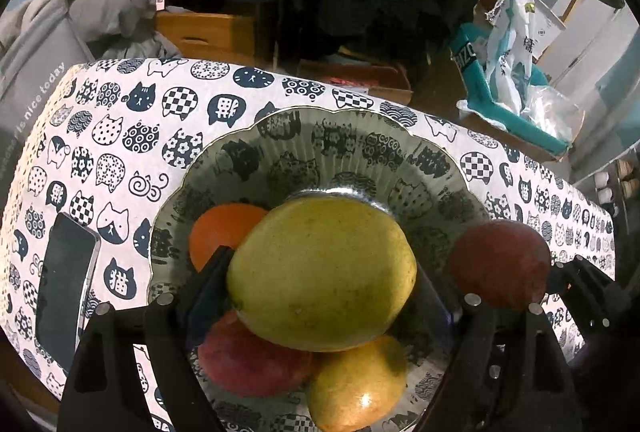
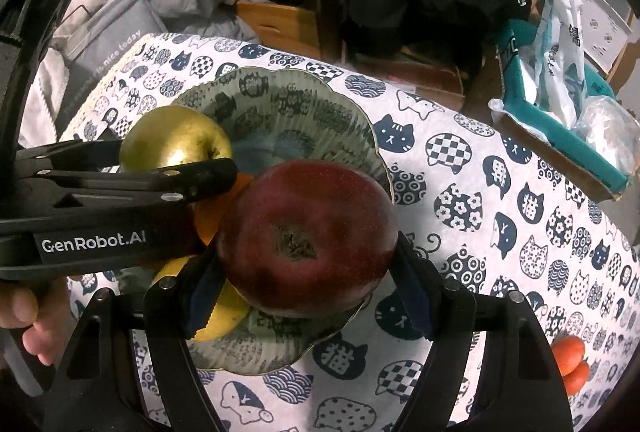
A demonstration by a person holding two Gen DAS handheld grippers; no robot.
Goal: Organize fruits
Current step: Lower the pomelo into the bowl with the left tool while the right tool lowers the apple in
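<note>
My left gripper [image 1: 320,280] is shut on a yellow-green apple [image 1: 322,272] and holds it above the glass fruit bowl [image 1: 312,136]. In the bowl lie an orange [image 1: 218,232], a red apple [image 1: 244,356] and a yellow apple [image 1: 356,388]. My right gripper [image 2: 308,280] is shut on a dark red apple [image 2: 308,236], held over the bowl's [image 2: 280,100] right edge; it also shows in the left wrist view [image 1: 500,264]. The left gripper [image 2: 132,184] with its yellow-green apple [image 2: 176,140] shows at the left of the right wrist view.
The table has a cat-print cloth [image 2: 500,212]. A phone [image 1: 64,284] lies left of the bowl. Two small orange fruits [image 2: 570,360] lie at the table's right. A grey bag [image 1: 36,80] stands at the far left; a teal box with plastic bags [image 1: 512,100] sits beyond the table.
</note>
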